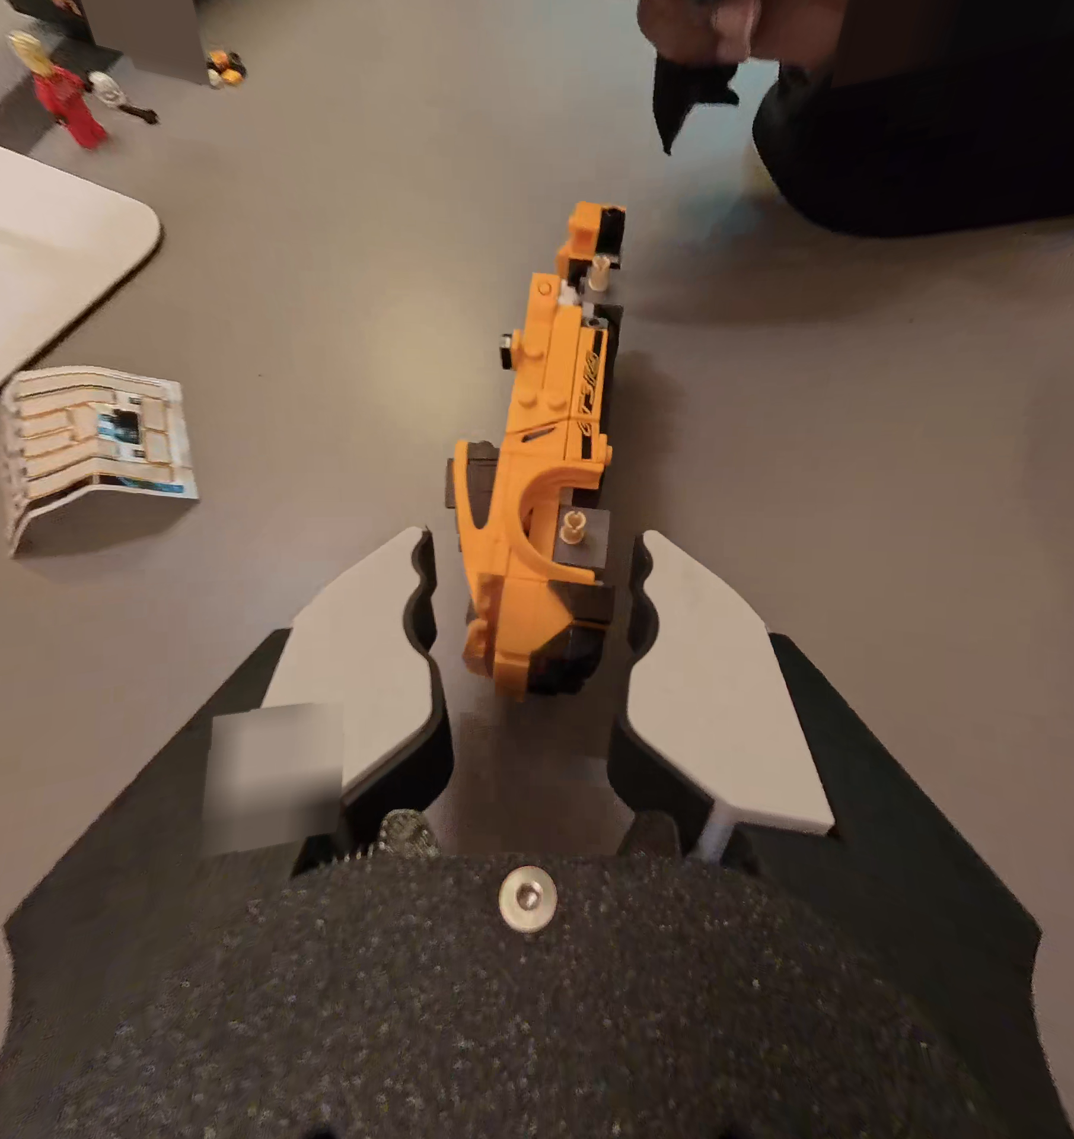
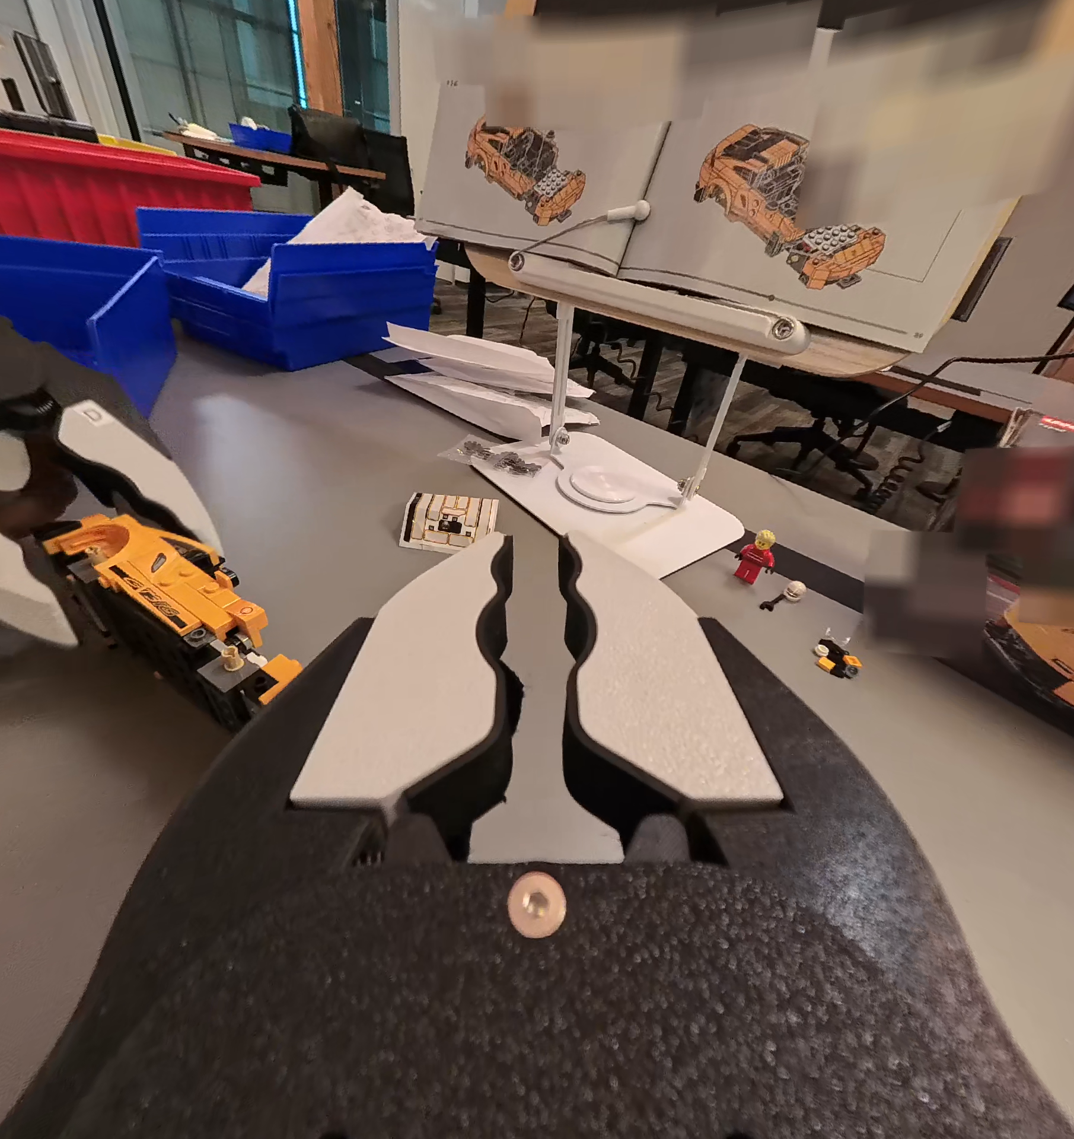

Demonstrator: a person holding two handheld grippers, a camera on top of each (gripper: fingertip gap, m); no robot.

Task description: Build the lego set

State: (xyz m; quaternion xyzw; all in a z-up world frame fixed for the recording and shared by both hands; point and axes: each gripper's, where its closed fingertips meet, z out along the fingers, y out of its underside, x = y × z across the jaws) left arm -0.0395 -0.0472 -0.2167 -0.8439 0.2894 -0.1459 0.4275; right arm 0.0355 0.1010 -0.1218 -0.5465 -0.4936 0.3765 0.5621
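Observation:
An orange and black lego car body point(image 1: 546, 468) lies on its side on the grey table point(image 1: 830, 493). My left gripper point(image 1: 534, 542) is open, with a finger on each side of the car's near end and a gap on both sides. In the right wrist view the car point(image 2: 171, 604) lies at the left, with the left gripper point(image 2: 60, 524) around its far end. My right gripper point(image 2: 535, 545) is empty above the table, its jaws only a narrow gap apart. Its dark shape shows at the top right of the left wrist view point(image 1: 891, 135).
An open instruction booklet point(image 2: 645, 203) rests on a white stand point(image 2: 676, 518). Nearby are a sticker sheet point(image 2: 451, 521), a red minifigure point(image 2: 755, 558), a white helmet point(image 2: 796, 590) and small loose parts point(image 2: 836, 656). Blue bins point(image 2: 300, 289) and paper bags point(image 2: 491, 376) stand behind. There is about 20 cm between the tips of the two grippers. My right gripper's tips are some 25 cm from the red minifigure point(image 2: 755, 558). It is also in sight in the left wrist view point(image 1: 62, 90).

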